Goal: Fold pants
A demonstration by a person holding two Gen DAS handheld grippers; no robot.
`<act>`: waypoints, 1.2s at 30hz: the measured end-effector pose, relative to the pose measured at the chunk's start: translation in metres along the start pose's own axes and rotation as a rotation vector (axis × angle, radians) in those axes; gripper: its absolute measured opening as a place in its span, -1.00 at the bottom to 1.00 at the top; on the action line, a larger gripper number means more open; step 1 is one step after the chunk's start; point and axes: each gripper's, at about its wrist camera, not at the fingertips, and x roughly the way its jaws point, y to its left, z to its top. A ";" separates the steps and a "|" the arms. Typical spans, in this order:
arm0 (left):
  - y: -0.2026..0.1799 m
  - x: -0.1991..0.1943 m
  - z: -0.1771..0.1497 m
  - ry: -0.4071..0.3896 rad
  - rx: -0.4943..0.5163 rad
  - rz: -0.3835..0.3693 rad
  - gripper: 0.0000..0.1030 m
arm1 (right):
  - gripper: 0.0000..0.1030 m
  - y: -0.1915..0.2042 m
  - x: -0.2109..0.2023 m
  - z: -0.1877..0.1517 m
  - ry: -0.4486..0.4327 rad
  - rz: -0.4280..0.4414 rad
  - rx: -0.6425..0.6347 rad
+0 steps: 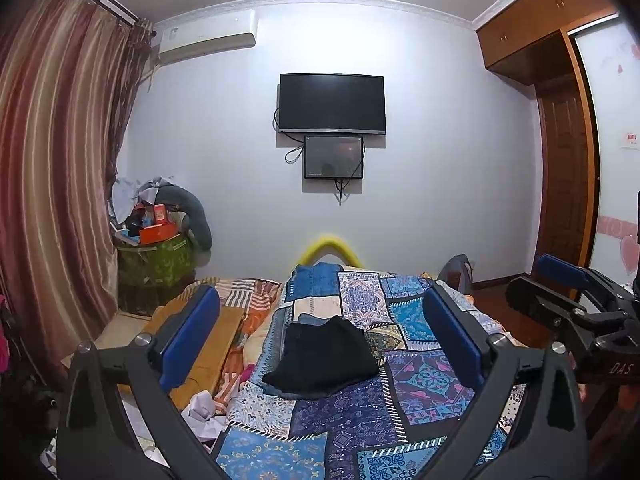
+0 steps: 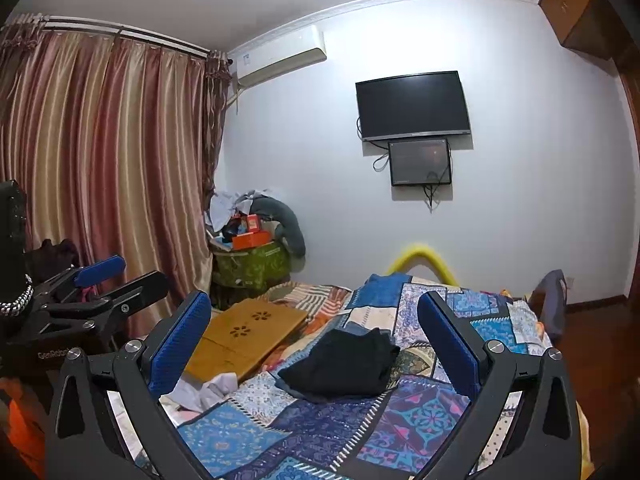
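Black pants (image 1: 324,356) lie in a folded heap on the blue patchwork bedspread (image 1: 344,420) in the middle of the bed. They also show in the right wrist view (image 2: 344,362). My left gripper (image 1: 320,320) is open and empty, held above and short of the pants. My right gripper (image 2: 314,324) is open and empty too, held above the bed near the pants. It also shows at the right edge of the left wrist view (image 1: 568,292). The left gripper shows at the left edge of the right wrist view (image 2: 120,276).
A wooden lap tray (image 2: 244,336) lies on the bed's left side, with white cloth (image 2: 208,392) beside it. A green basket piled with boxes (image 1: 156,256) stands in the corner by the curtain. A yellow foam arch (image 1: 330,246) marks the bed's far end. A wardrobe (image 1: 568,152) stands at right.
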 end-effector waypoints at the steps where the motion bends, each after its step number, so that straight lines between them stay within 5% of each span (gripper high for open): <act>1: 0.000 0.001 0.001 0.001 0.001 -0.001 0.99 | 1.00 0.000 0.000 0.000 0.002 -0.002 0.000; 36: 0.001 0.011 -0.003 0.024 -0.010 -0.062 0.99 | 1.00 -0.006 -0.004 0.003 0.020 -0.033 0.022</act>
